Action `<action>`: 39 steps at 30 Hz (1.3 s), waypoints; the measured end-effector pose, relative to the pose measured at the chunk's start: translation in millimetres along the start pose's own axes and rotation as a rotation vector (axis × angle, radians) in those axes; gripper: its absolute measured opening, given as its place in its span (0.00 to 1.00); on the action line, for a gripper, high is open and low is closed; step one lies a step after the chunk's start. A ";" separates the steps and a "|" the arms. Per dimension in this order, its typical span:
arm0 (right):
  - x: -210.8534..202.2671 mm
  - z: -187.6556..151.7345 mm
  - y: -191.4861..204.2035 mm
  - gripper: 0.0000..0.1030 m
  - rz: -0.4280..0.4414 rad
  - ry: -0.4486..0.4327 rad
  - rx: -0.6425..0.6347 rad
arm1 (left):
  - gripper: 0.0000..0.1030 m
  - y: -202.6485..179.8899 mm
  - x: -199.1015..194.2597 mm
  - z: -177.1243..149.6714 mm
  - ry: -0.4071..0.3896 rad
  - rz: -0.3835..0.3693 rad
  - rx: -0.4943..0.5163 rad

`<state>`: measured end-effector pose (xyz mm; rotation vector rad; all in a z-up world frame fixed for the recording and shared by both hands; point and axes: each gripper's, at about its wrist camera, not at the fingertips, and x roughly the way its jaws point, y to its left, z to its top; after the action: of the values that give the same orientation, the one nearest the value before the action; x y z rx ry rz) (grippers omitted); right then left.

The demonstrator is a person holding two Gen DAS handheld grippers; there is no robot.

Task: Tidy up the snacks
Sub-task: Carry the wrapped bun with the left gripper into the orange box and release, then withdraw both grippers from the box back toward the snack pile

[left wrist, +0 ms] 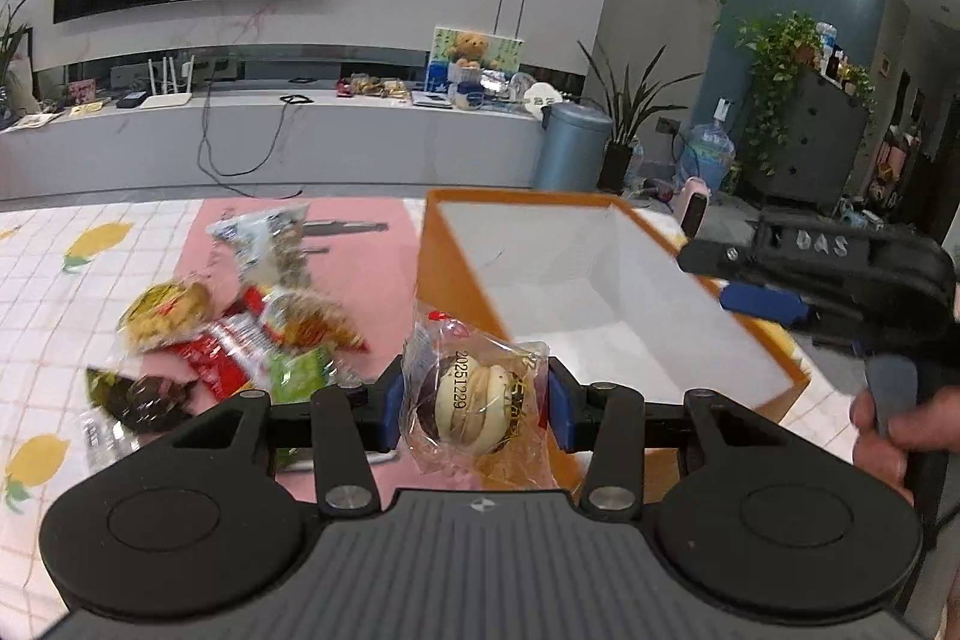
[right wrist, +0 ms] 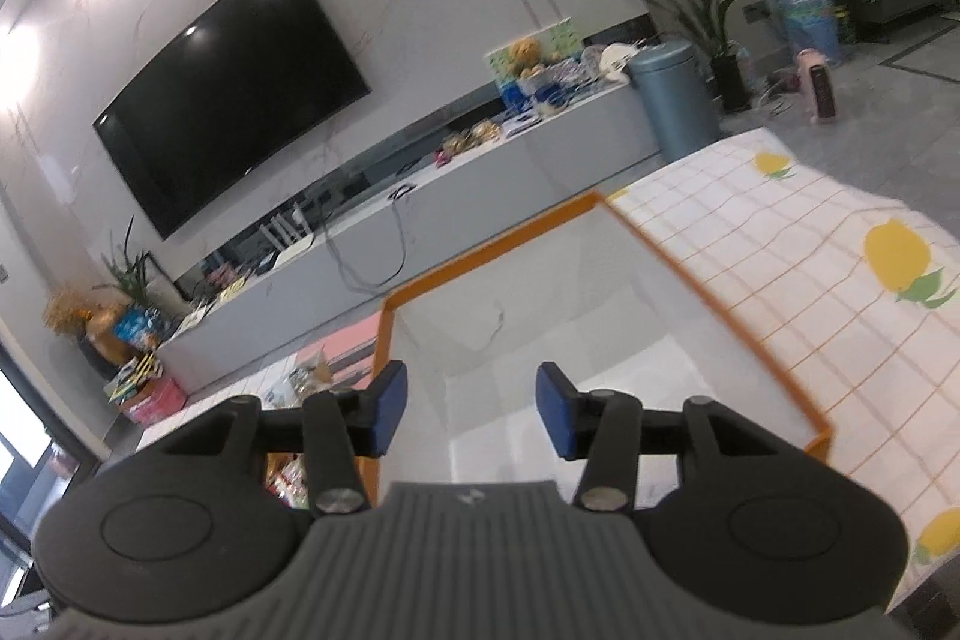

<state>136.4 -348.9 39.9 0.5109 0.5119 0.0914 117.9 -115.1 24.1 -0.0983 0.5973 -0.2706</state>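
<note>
My left gripper [left wrist: 474, 409] has its blue fingers [left wrist: 390, 409] clamped on a clear-wrapped sandwich cookie [left wrist: 474, 415], pale biscuit with a dark filling and the date 20251229 printed down the wrapper. I'm holding it up off the counter [left wrist: 72, 292], just beside the near left corner of the orange box [left wrist: 444, 280]. The box is white inside, and what I can see of its floor is bare.

To the left of the cookie, the rest of the snacks lie in a loose pile on the pink mat [left wrist: 372, 274]: a yellow-wrapped pastry [left wrist: 165, 316], a red packet [left wrist: 228, 352], a green packet [left wrist: 297, 373], a dark wrapped piece [left wrist: 141, 400] and a clear bag of nuts or seeds [left wrist: 270, 244] farther back.

My right gripper [right wrist: 471, 415] hangs over the box [right wrist: 690, 274], fingers [right wrist: 387, 415] apart with nothing between them. From the left camera I see its black body [left wrist: 840, 268] above the box's right edge, my hand [left wrist: 888, 430] wrapped around the handle. The lemon-print checked cloth [right wrist: 810, 292] covers the counter to the right of the box.
</note>
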 end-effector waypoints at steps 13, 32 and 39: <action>-14.6 11.5 -25.5 0.46 -0.019 -0.053 0.088 | 0.49 -40.3 68.2 19.2 0.115 -0.036 0.027; -20.6 13.2 -29.8 0.45 -0.029 -0.079 0.115 | 0.78 -71.7 86.7 11.0 0.136 -0.100 0.073; -19.5 13.7 -28.4 0.46 -0.036 -0.076 0.111 | 0.84 -66.8 74.4 16.4 0.129 -0.099 0.081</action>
<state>124.9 -383.8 44.9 0.6116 0.4530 0.0090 171.3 -199.8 8.6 -0.0323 0.7100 -0.3990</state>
